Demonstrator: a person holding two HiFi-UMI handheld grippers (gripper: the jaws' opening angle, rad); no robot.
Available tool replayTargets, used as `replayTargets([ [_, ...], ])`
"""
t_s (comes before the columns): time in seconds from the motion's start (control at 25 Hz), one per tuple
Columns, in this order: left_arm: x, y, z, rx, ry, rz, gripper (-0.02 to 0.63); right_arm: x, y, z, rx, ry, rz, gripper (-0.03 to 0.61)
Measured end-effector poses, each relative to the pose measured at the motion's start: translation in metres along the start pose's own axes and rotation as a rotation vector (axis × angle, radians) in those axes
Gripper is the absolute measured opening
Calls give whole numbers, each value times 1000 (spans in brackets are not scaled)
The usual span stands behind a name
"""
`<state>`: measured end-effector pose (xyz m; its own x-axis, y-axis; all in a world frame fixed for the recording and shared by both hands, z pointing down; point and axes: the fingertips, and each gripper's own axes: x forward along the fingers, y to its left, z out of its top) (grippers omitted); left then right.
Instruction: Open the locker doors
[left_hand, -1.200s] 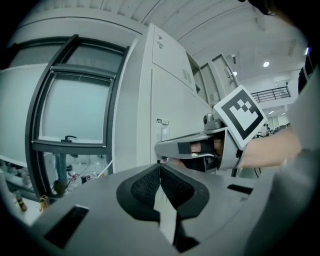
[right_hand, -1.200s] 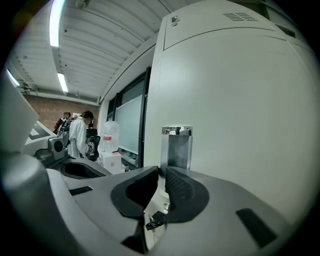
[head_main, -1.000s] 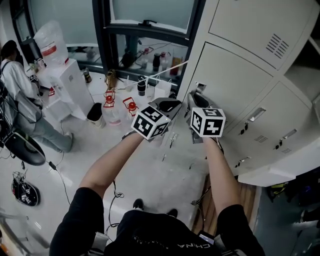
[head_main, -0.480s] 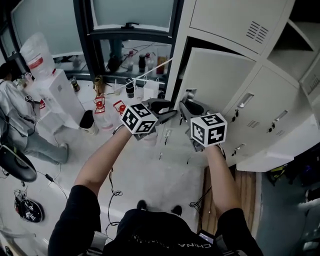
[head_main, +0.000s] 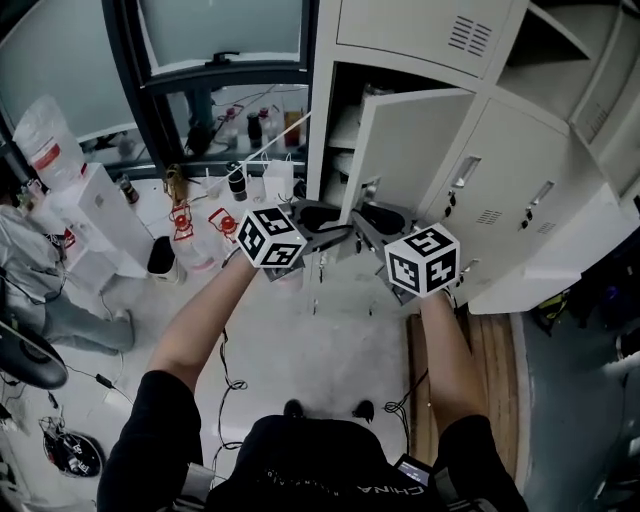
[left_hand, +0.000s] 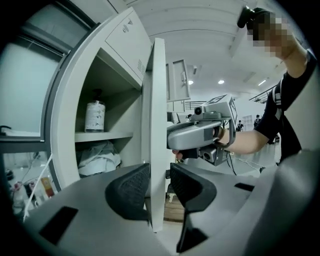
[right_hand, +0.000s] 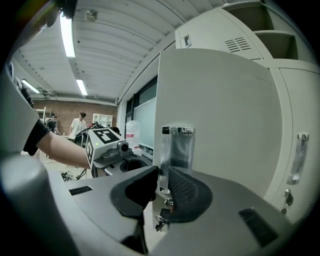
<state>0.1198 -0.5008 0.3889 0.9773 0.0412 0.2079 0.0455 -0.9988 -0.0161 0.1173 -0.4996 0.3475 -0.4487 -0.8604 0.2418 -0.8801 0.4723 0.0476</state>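
- Change vs a sec ago: the locker door was only cracked, now it stands swung well out toward me, w/ the compartment behind it showing.
- L side: my left gripper is clamped on the door's free edge, one pad on the inner face, the other on the outer.
- R side: my right gripper is closed on the shiny handle on the door's front. A key seems to hang just below it, too blurred to be sure.
- So both tools are on the same door, near each other across its edge, as the head view shows.
- Inside, now visible from the left gripper view: a shelf w/ a bottle upright on it, and a crumpled pale bundle below.
- What that means: this door is prob. about halfway through its swing and the latch is clearly free, so it only needs more pull.
- Still to do: the two doors to the right look shut, and so does the vented top door.
- Far-right top bay looks open already, but it's cut off at the frame edge.
- Watch: w/ two grips on one thin panel, I'd guess uneven pull could twist it or slip the edge grip.
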Motion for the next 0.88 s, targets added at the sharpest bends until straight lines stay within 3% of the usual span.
replayTargets([
  [0.2,6,-16,0,30,7,-19,103,-17,3,-5,7,-8,-38,71],
  [0.48,15,-43,2,41,3,-75,101,-47,6,-12,19,-24,-128,72],
  [0.88,43,-96,7,73,-11,-218,94,-109,3,-29,36,-53,-299,71],
])
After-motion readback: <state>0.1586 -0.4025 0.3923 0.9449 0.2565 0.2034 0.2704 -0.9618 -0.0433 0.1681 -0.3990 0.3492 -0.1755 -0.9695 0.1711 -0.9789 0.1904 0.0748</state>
